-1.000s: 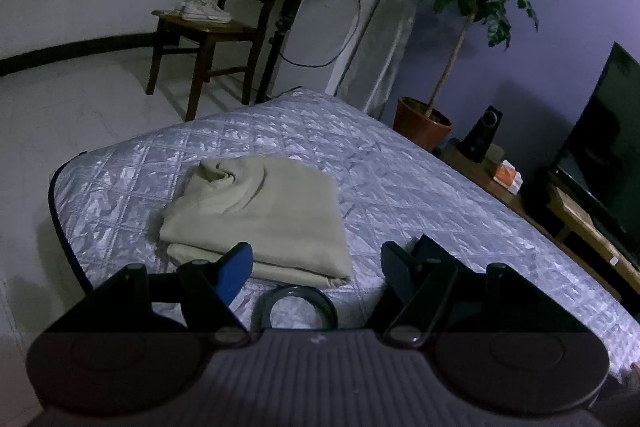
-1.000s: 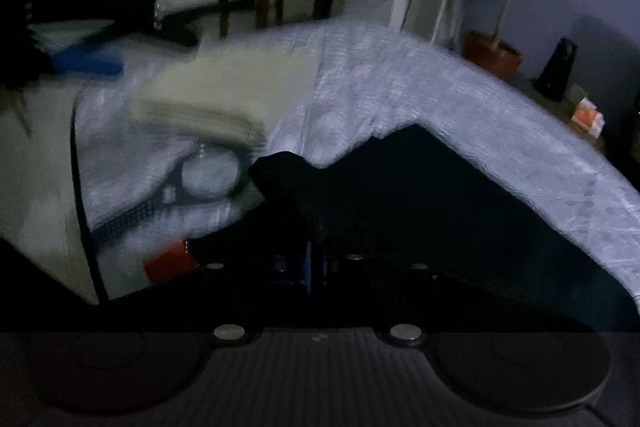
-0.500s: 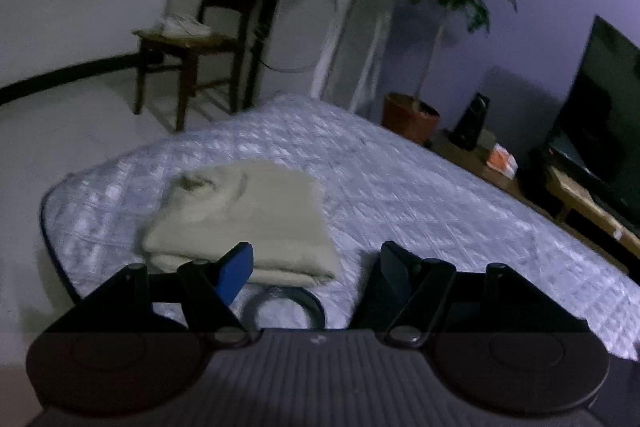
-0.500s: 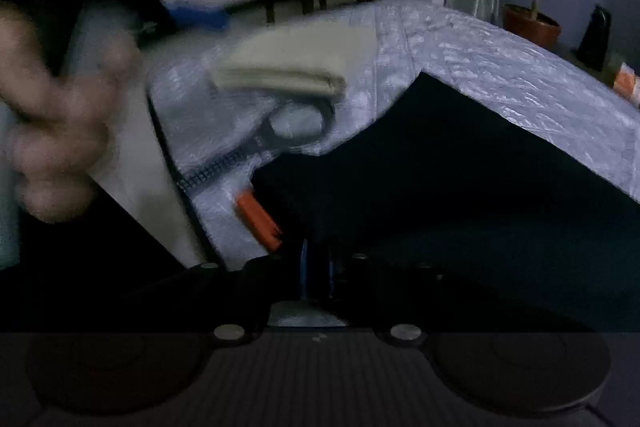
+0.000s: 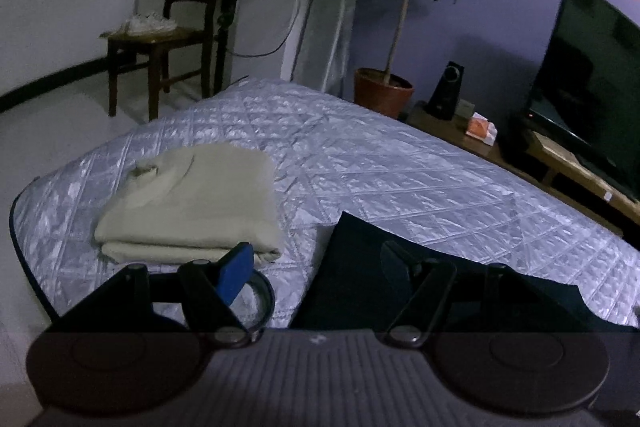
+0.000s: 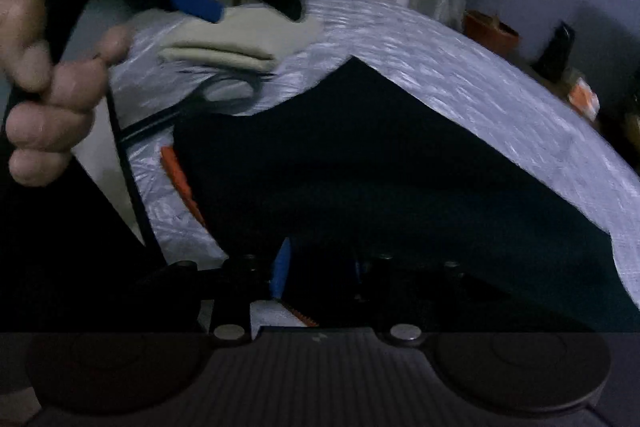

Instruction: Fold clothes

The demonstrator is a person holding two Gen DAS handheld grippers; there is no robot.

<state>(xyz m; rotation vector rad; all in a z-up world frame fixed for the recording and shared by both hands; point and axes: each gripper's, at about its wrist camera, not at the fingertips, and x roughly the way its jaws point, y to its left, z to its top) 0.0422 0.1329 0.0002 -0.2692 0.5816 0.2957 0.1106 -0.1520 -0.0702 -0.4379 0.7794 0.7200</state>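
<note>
— Why does the folded beige cloth garment sit by the silver quilted bed's corner?

— Likely set aside. The left gripper hovers, fingers apart; the right gripper pinches the flat dark garment at its near edge.

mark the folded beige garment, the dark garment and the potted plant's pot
folded beige garment [image 5: 192,203]: left wrist view, middle of its top layer.
dark garment [image 6: 380,179]: right wrist view, middle of the flat cloth.
pot [image 5: 382,93]: left wrist view, front wall of the terracotta pot.
</note>
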